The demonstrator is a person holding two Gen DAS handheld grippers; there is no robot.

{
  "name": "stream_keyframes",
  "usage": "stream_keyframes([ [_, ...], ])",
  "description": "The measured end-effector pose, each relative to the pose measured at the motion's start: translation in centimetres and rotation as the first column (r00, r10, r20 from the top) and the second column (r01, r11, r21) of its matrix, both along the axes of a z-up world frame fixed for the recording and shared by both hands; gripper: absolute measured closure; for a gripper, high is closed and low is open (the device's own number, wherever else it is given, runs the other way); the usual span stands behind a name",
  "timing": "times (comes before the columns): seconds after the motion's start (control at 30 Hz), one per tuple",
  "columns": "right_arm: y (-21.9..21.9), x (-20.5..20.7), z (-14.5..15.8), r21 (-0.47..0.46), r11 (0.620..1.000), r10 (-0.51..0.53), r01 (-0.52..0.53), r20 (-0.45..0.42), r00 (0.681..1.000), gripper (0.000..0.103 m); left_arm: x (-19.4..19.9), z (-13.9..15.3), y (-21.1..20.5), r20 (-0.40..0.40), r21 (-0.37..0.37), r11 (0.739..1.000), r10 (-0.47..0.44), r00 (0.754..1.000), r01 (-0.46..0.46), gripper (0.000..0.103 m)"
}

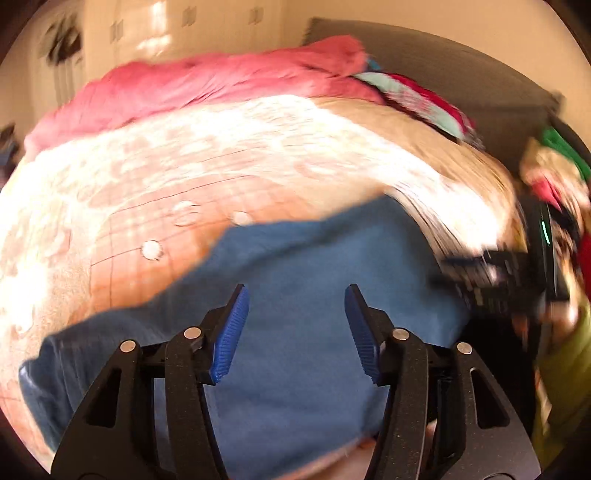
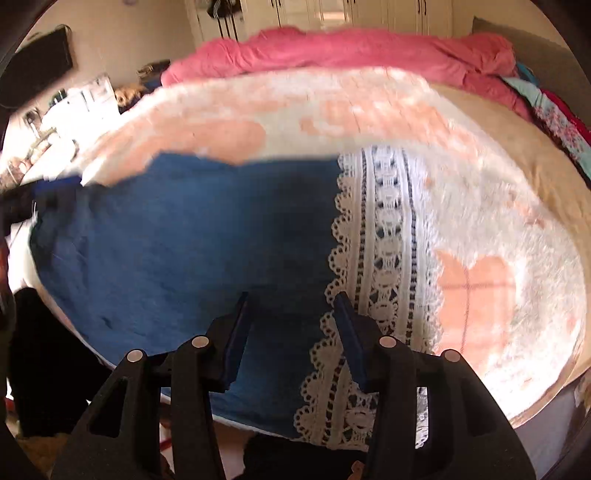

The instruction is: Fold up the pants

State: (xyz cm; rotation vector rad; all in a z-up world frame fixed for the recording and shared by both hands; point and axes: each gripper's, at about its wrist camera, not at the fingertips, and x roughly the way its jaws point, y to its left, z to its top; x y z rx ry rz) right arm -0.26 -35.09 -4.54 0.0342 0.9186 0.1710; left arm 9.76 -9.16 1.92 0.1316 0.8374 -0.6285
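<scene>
Both jaws stand apart with nothing pinched between them — my left gripper (image 1: 295, 295) and my right gripper (image 2: 291, 301) hang loose over the blue pants (image 2: 192, 236). Those pants lie flat on the near edge of the bed (image 2: 517, 258), just under both grippers. From the right wrist, their long side runs left to right, and the white lace trim (image 2: 384, 258) ends them on the right. A fuzzy peach and white blanket (image 1: 184, 177) covers the bed. Past it, a pink quilt (image 2: 351, 51) is bunched along the far side. Behind that I see pale cupboard doors (image 2: 369, 11) — blurry. I cannot read any writing.
</scene>
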Motion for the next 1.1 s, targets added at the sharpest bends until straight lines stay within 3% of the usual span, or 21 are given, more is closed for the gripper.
stream_keyframes([
  [0.1,0.4,-0.6,-0.2,-0.038,0.999,0.014,-0.013,0.025,1.000,0.058,3.9,-0.5,0.0,-0.061,0.017,0.999,0.045,0.997,-0.045,0.057],
  [0.23,0.4,-0.5,-0.5,-0.001,1.000,0.016,-0.016,0.029,0.999,0.058,8.4,-2.4,-0.3,-0.127,0.053,0.997,0.066,0.990,-0.060,0.057],
  [0.47,1.0,-0.5,-0.2,-0.006,1.000,0.021,-0.021,0.035,0.999,0.058,12.2,-6.4,-0.2,-0.257,-0.008,1.000,0.003,0.966,-0.006,0.057],
  [0.53,1.2,-0.3,-0.2,-0.021,1.000,0.020,-0.020,0.035,0.999,0.058,12.7,-7.0,-0.1,-0.289,-0.063,0.998,-0.007,0.957,-0.012,0.057],
  [0.57,1.2,-0.3,-0.3,-0.025,1.000,0.020,-0.019,0.035,0.999,0.058,13.0,-7.1,0.1,-0.303,-0.086,0.996,-0.006,0.953,-0.020,0.063],
  [0.6,1.3,-0.3,-0.3,-0.030,0.999,0.019,-0.018,0.035,0.999,0.058,13.0,-7.1,0.2,-0.312,-0.109,0.994,-0.015,0.950,-0.020,0.088],
  [0.63,1.4,-0.2,-0.3,-0.035,0.999,0.018,-0.017,0.035,0.999,0.058,12.9,-7.2,0.2,-0.328,-0.136,0.991,-0.033,0.944,-0.013,0.099],
  [0.67,1.4,-0.2,-0.3,-0.041,0.999,0.018,-0.016,0.035,0.999,0.057,12.8,-7.1,0.1,-0.342,-0.152,0.988,-0.045,0.939,-0.008,0.101],
  [0.77,1.6,-0.1,-0.4,-0.054,0.998,0.018,-0.016,0.034,0.999,0.057,12.2,-5.6,0.0,-0.286,-0.158,0.987,-0.053,0.957,0.007,0.102],
  [0.87,1.6,0.0,-0.4,-0.061,0.998,0.018,-0.016,0.033,0.999,0.057,13.0,-4.8,0.6,-0.238,-0.170,0.985,0.001,0.971,-0.042,0.102],
  [0.93,1.8,0.0,-0.5,-0.066,0.998,0.016,-0.014,0.032,0.999,0.057,13.3,-5.8,0.1,-0.244,-0.136,0.989,0.020,0.970,-0.055,0.102],
  [1.0,1.7,0.0,-0.5,-0.065,0.998,0.015,-0.013,0.032,0.999,0.056,13.4,-7.4,-1.2,-0.233,-0.055,0.997,0.037,0.972,-0.051,0.102],
  [1.1,1.5,0.0,-0.4,-0.057,0.998,0.015,-0.014,0.031,0.999,0.056,13.2,-7.7,-1.4,-0.203,-0.037,0.998,0.044,0.978,-0.053,0.101],
])
